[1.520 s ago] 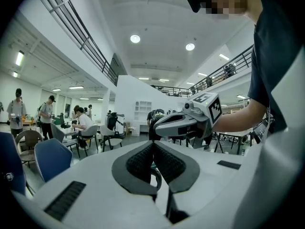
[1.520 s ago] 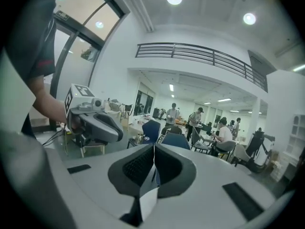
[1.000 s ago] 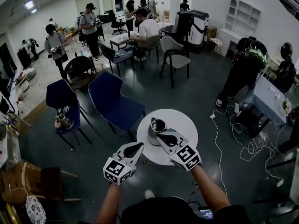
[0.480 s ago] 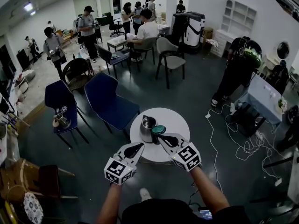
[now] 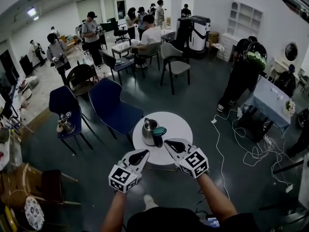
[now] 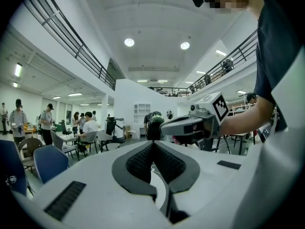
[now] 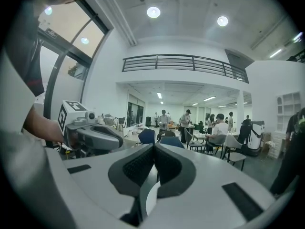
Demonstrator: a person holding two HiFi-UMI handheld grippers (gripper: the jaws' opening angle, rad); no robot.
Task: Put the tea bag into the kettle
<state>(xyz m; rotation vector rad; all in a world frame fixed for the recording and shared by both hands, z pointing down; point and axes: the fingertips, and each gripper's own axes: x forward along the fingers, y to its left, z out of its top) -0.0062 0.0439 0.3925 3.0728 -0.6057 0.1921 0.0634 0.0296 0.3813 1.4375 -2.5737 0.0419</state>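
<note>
A steel kettle (image 5: 150, 132) stands open-topped on the left part of a small round white table (image 5: 178, 124). A dark green lid (image 5: 159, 131) lies against its right side. I see no tea bag in any view. My right gripper (image 5: 167, 142) hangs at the table's near edge, just short of the kettle, with its jaws shut and nothing between the pads (image 7: 147, 161). My left gripper (image 5: 143, 152) is lower and to the left, off the table, also shut and empty. Each gripper view shows the other gripper, the right gripper (image 6: 190, 125) and the left gripper (image 7: 95, 135).
Two blue chairs (image 5: 113, 105) (image 5: 63, 103) stand left of the table. White cables (image 5: 251, 151) trail over the dark floor on the right. A person (image 5: 246, 69) stands at the right by a desk, and several more people are around tables at the back.
My right gripper has drawn back from the kettle toward me. The green lid now shows beside the kettle. The left gripper has kept its place.
</note>
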